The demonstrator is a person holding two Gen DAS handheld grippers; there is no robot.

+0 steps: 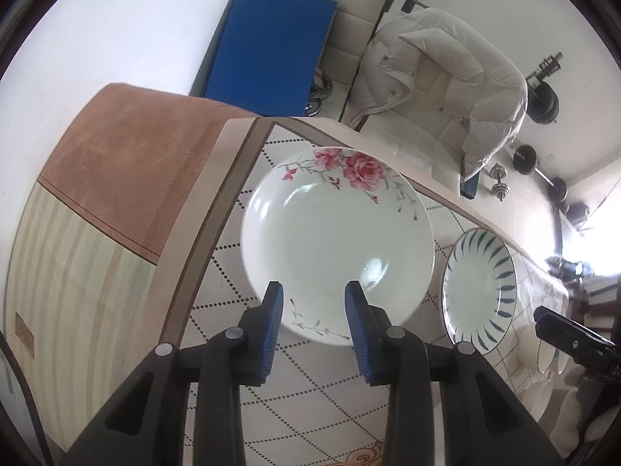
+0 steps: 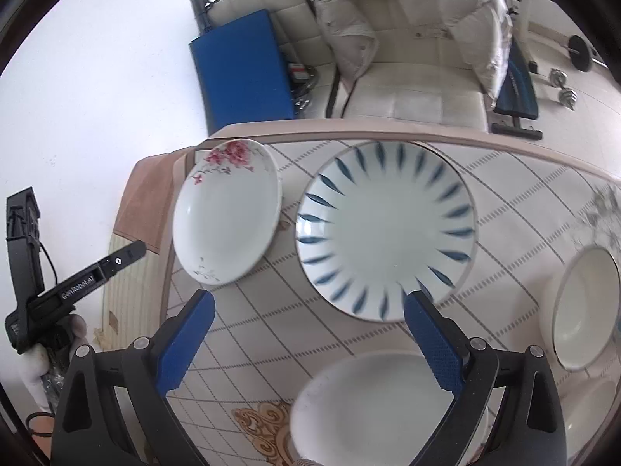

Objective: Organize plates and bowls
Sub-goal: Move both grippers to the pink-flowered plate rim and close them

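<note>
**Both hand-held grippers empty above the plates**

Left wrist view: your left hand-held gripper (image 1: 315, 306) hangs above the counter (image 1: 233, 272) with its blue pads a modest gap apart and nothing between them. The floral plate (image 1: 337, 246) lies flat just beyond and under the fingertips, near the counter's far left corner, so its near rim is the closest edge to pinch. To the right of the gripper sits the blue-striped plate (image 1: 481, 287), close beside the floral one but apart from it. The right hand-held gripper (image 1: 574, 343) shows at the far right edge.

Right wrist view: your right hand-held gripper (image 2: 310, 306) is spread wide and holds nothing. The blue-striped plate (image 2: 386, 229) lies straight ahead, its near rim by the right fingertip; the floral plate (image 2: 227, 211) is ahead to the left. A plain white bowl (image 2: 372, 407) sits below the fingers, nearest you, and another white bowl (image 2: 586, 310) lies off to the right. The plates sit side by side and unstacked, so the sorting looks unfinished; the wide spread suits the next rim grab.
</note>
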